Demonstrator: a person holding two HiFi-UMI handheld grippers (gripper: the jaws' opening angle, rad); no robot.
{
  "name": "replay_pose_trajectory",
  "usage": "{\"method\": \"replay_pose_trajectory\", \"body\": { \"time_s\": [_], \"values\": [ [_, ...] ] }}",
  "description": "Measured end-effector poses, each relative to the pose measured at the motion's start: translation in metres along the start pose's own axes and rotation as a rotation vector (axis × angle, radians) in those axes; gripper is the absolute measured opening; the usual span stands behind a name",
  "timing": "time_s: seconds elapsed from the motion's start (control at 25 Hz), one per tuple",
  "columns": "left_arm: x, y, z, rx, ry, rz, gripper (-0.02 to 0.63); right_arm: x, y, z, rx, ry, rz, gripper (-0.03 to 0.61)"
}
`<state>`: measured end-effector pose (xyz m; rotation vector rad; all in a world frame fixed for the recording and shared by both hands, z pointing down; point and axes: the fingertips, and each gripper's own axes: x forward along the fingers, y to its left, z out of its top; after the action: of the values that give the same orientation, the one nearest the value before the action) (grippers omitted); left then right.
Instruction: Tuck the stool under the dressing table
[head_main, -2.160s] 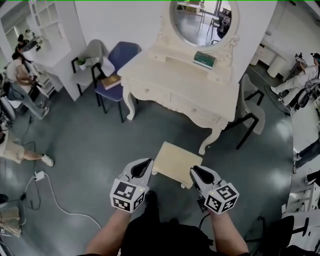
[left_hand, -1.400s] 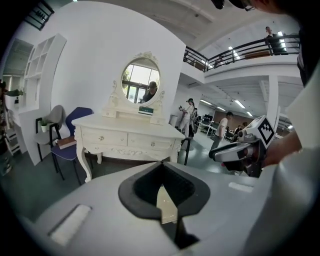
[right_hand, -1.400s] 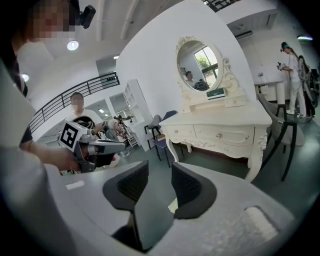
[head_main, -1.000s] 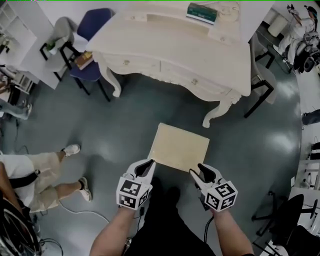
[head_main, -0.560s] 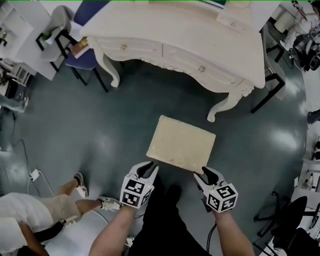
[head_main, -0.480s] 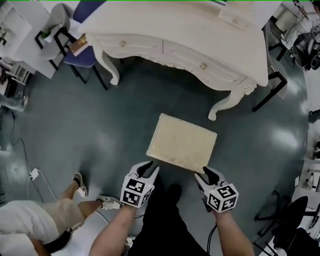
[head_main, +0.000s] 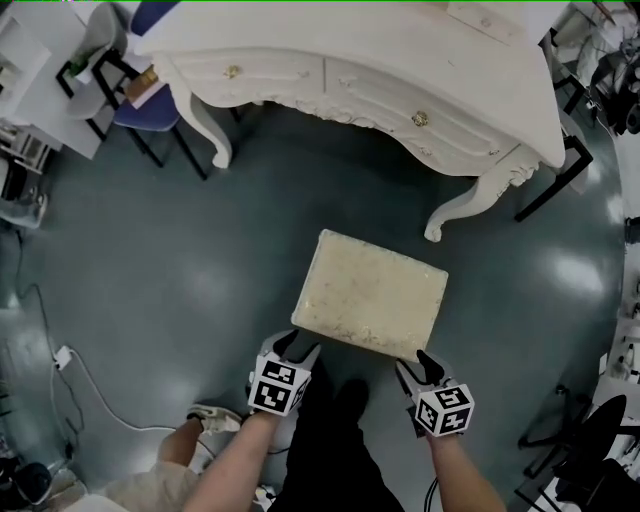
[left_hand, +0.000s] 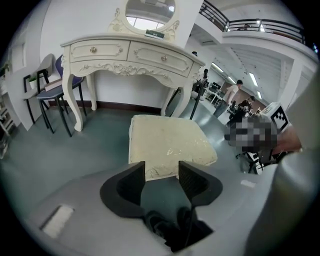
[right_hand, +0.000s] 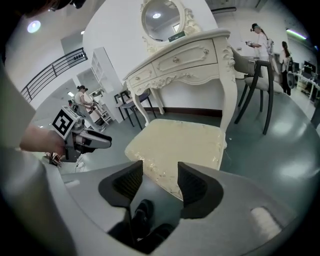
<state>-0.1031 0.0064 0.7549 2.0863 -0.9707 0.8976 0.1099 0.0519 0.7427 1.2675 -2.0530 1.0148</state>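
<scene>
- Stool (head_main: 372, 305): rectangular cream seat, glossy crinkled cover, carved edge. It stands on the smooth grey floor (head_main: 170, 250) in front of the desk (head_main: 400, 40), not under it.
- Desk: cream, curved legs, scalloped apron, knobbed drawers.
- Left tool (head_main: 289, 345): ribbed dark jaws just been opening, now wide; nothing gripped, stool's near-left corner shows through the gap.
- Right tool (head_main: 428, 360): likewise, at the near-right corner.

Cream stool (head_main: 372, 305) and dressing table (head_main: 350, 45) — dark grey-green floor (head_main: 180, 250), seemingly blue chair (head_main: 130, 112)
</scene>
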Motion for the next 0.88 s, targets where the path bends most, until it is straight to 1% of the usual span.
{"method": "replay_pose_trajectory", "body": {
  "time_s": [0.2, 0.36, 0.56, 0.8, 0.88],
  "values": [
    [0.029, 0.017, -0.019, 0.018, 0.041, 0.012, 0.258, 0.015, -0.021, -0.025, -0.001, 0.028, -0.071, 0.229],
    [0.038, 0.024, -0.034, -0.025, 0.06, 0.004, 0.262, 0.019, -0.033, -0.045, 0.02, 0.066, -0.113, 0.229],
    [0.054, 0.036, -0.036, -0.034, 0.073, 0.013, 0.275, 0.032, -0.045, -0.056, 0.057, 0.098, -0.157, 0.229],
    [0.068, 0.036, -0.033, -0.038, 0.093, -0.016, 0.276, 0.046, -0.051, -0.069, 0.067, 0.145, -0.181, 0.229],
    [0.07, 0.037, -0.032, -0.034, 0.098, -0.019, 0.278, 0.05, -0.053, -0.07, 0.07, 0.15, -0.2, 0.215]
  ]
}}
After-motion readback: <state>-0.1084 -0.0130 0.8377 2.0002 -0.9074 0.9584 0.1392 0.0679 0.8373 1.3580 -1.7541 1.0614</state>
